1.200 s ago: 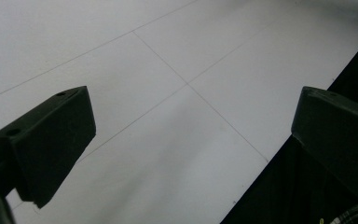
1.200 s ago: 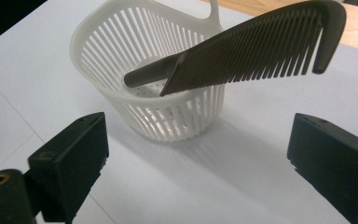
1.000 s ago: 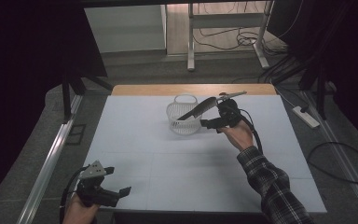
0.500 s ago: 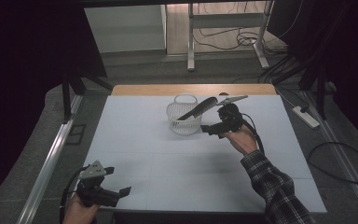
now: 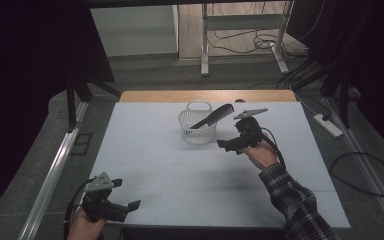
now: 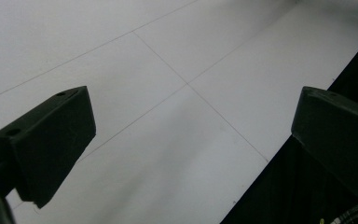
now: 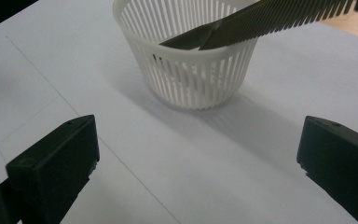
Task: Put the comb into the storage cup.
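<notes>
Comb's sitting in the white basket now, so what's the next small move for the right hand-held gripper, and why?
Probably draw the right hand-held gripper back toward the person. Its jaws are open and empty, and the comb leans in the basket, apart from them.

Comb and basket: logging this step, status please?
Right gripper open, beside basket. Comb leaning in basket, top over rim. Left gripper open, at table's near edge. Nothing in the way.
</notes>
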Tool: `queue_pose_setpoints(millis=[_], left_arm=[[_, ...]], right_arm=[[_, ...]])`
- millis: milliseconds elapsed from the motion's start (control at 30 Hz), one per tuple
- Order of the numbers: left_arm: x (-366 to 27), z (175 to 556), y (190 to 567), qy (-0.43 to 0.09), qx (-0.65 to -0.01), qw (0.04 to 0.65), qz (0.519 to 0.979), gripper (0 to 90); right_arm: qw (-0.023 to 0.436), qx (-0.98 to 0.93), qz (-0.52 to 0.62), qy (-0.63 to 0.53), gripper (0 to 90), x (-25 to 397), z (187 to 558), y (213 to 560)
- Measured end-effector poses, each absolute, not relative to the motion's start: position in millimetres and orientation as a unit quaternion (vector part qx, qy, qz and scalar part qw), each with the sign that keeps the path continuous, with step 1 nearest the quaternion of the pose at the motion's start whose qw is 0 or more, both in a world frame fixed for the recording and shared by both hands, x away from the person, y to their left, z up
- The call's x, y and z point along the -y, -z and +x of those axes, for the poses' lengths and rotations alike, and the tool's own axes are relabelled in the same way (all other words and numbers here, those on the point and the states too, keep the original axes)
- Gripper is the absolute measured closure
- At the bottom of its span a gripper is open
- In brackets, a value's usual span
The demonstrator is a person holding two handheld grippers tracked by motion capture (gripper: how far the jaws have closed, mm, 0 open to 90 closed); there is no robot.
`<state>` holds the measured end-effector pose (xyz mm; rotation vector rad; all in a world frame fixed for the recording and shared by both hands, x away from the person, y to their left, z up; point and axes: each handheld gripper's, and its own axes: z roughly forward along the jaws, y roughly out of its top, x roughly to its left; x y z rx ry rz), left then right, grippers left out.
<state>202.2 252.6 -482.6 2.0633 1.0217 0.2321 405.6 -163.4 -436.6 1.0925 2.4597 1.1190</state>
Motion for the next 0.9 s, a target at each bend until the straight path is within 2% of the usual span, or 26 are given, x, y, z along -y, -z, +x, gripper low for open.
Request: queue_pose_setpoints(millis=[900], left_arm=[[-253.0, 202.3, 482.4, -0.091, -0.404, 0.403, 0.816, 0.0]], right_arm=[[0.113, -0.849, 0.355, -0.374, 0.0, 171.6, 373.0, 437.9]])
